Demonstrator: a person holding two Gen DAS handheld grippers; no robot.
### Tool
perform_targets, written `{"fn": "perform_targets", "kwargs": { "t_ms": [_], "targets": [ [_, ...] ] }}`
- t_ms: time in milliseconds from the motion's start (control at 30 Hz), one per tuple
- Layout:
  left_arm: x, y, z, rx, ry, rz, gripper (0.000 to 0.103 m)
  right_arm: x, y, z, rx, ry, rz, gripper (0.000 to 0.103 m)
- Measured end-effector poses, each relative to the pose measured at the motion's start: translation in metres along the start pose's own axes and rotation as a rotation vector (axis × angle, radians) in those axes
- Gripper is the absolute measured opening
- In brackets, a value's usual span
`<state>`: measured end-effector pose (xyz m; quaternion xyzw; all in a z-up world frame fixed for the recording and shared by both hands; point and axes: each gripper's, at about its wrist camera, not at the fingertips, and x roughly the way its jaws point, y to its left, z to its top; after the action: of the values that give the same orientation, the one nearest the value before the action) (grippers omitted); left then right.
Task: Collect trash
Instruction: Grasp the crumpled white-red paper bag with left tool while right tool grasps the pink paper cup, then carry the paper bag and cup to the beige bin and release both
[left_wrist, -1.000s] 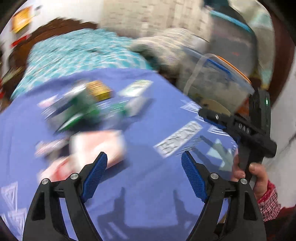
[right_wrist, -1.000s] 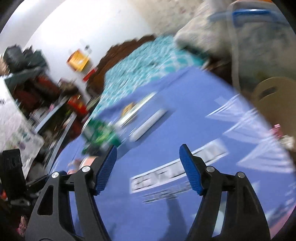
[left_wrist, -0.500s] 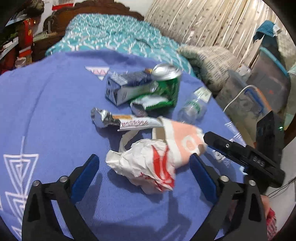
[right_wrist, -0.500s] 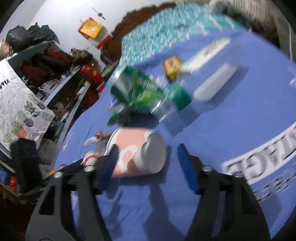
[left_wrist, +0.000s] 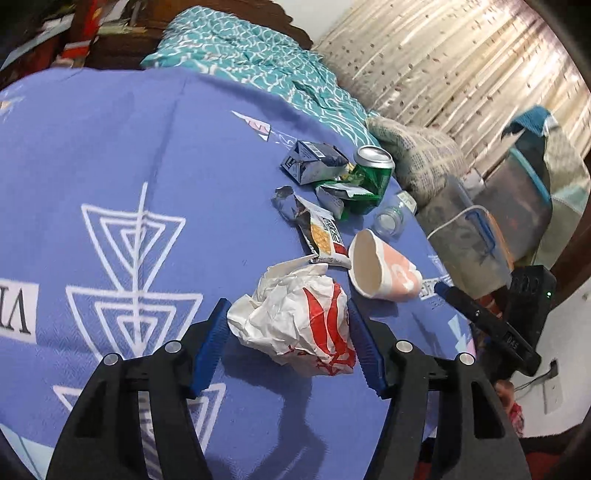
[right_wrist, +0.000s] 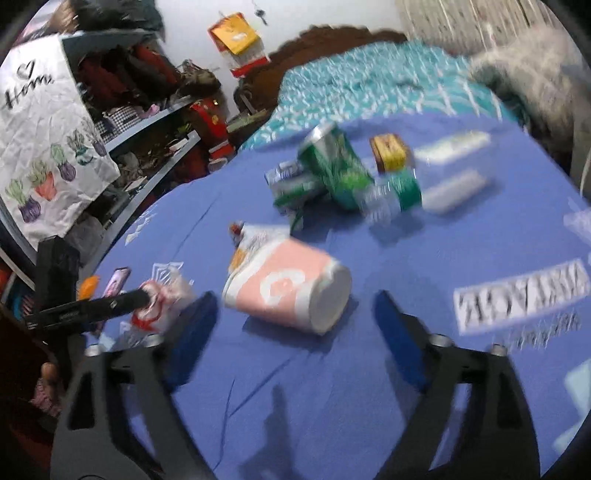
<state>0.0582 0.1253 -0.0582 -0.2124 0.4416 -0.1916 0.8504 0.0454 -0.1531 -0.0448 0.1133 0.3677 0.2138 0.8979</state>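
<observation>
Left gripper (left_wrist: 288, 347) closing around crumpled wrapper (left_wrist: 295, 321), pads not clearly pressing; right gripper (right_wrist: 291, 332) opening wide, paper cup (right_wrist: 291, 288) between its jaws on the table (left_wrist: 110, 147).

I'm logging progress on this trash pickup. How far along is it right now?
Nothing looks collected yet. In hand: the left gripper is closing around the crumpled wrapper, and the right gripper is opening just short of the tipped paper cup. Left on the blue cloth: the green can, carton, snack wrapper and plastic bottle.
</observation>
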Motion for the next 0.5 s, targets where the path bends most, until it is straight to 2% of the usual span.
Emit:
{"fn": "perform_targets", "kwargs": {
  "t_ms": [67, 133, 200, 233, 267, 367, 433, 500],
  "targets": [
    [-0.002, 0.001, -0.002, 0.008, -0.002, 0.004, 0.060, 0.010, -0.002, 0.021, -0.030, -0.005, 0.013, 0.093],
    [0.000, -0.004, -0.004, 0.026, 0.001, 0.015, 0.060, 0.024, -0.011, 0.039, 0.012, 0.024, 0.037, 0.092],
    [0.000, -0.007, -0.006, 0.030, 0.008, -0.001, 0.061, 0.043, -0.024, 0.050, 0.069, 0.071, 0.065, 0.079],
    [0.000, -0.010, -0.007, 0.032, 0.014, -0.022, 0.060, 0.053, -0.030, 0.054, 0.094, 0.098, 0.073, 0.069],
    [0.001, -0.016, -0.009, 0.039, 0.023, -0.043, 0.060, 0.060, -0.034, 0.054, 0.109, 0.116, 0.079, 0.061],
    [0.007, -0.034, -0.015, 0.077, 0.071, -0.115, 0.060, 0.073, -0.039, 0.040, 0.143, 0.161, 0.099, 0.047],
    [0.014, -0.049, -0.022, 0.110, 0.113, -0.157, 0.061, 0.070, -0.038, 0.027, 0.149, 0.173, 0.099, 0.045],
    [0.026, -0.063, -0.028, 0.142, 0.146, -0.166, 0.060, 0.059, -0.036, 0.014, 0.161, 0.170, 0.107, 0.045]
  ]
}}
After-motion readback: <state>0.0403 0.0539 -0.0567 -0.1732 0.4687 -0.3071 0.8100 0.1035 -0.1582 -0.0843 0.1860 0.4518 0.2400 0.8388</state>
